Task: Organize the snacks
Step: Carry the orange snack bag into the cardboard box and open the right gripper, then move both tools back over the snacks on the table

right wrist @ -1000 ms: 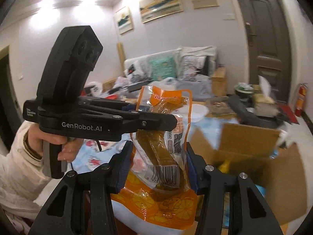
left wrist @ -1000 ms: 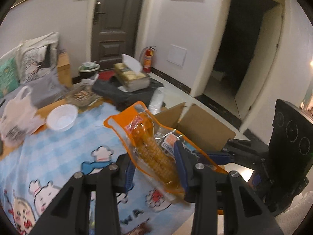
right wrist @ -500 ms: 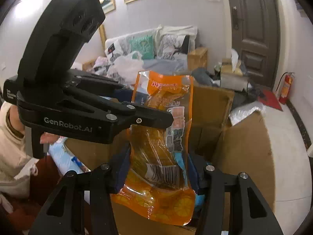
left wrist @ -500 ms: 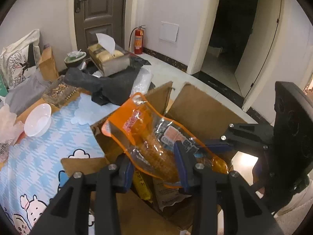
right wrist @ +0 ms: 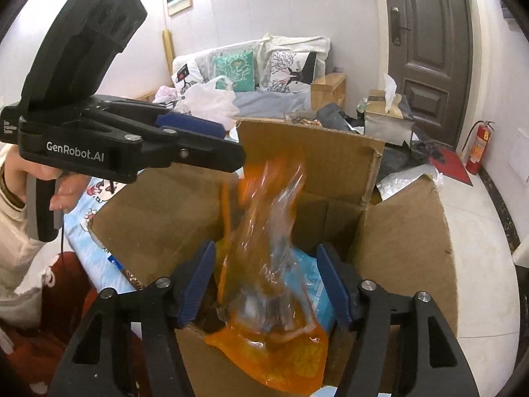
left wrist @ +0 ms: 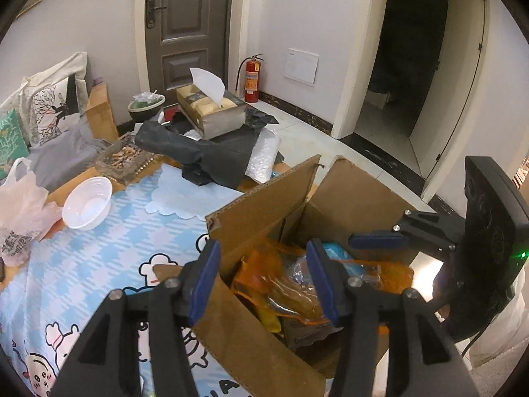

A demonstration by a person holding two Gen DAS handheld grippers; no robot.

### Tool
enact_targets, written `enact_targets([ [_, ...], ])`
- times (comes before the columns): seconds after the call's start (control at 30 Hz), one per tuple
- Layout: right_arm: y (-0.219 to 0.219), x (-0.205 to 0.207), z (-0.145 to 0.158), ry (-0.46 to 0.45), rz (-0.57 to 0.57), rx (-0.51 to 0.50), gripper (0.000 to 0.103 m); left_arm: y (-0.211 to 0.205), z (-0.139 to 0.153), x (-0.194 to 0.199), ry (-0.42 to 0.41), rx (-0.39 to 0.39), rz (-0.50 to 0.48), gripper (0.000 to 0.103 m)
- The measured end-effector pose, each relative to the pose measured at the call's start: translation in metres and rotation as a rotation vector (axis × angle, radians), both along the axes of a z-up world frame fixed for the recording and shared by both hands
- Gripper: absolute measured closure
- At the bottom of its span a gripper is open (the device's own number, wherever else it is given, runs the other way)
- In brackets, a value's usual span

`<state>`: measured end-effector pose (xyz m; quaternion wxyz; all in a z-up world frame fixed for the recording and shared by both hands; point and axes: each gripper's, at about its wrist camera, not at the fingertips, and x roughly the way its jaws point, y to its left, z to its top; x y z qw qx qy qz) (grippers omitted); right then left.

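Orange snack bag in the open cardboard box

Left wrist view: the left tool (left wrist: 263, 278) is spread wide above the cardboard box (left wrist: 264, 340), with the orange snack bag (left wrist: 291, 287) lying inside it. Right wrist view: the right tool (right wrist: 266, 284) is released too; the bag (right wrist: 267, 301), blurred, leans inside the box (right wrist: 406, 238), touching neither pad.

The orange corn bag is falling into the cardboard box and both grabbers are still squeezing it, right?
Not quite. The orange corn bag is dropping into the cardboard box, but both the right gripper and left gripper are open; both wrist views show it.
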<state>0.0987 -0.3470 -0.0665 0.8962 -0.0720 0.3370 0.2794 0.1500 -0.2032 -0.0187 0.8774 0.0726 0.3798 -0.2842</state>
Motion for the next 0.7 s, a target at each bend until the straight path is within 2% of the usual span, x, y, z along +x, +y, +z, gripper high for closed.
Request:
enact_targets([
  [0.1, -0.001, 0.004, 0.001, 0.0, -0.01, 0.002, 0.043, 0.002, 0.0, -0.001, -0.001, -0.002, -0.003, 0.052],
  [0.4, 0.008, 0.0, 0.006, 0.008, -0.01, 0.001, 0.043, 0.014, 0.003, -0.011, -0.006, -0.017, 0.002, 0.039],
  [0.57, 0.022, -0.004, 0.011, 0.012, 0.033, -0.007, 0.043, 0.032, 0.009, -0.02, -0.022, -0.043, 0.019, 0.039],
  [0.63, 0.03, -0.004, 0.008, 0.031, 0.044, -0.028, 0.06, 0.039, 0.009, -0.023, -0.023, -0.051, 0.025, 0.039],
  [0.67, 0.035, -0.002, 0.005, 0.043, 0.042, -0.054, 0.073, 0.043, 0.009, -0.025, -0.023, -0.054, 0.028, 0.039],
  [0.7, 0.039, -0.001, 0.001, 0.052, 0.037, -0.077, 0.075, 0.048, 0.008, -0.026, -0.022, -0.058, 0.032, 0.039],
])
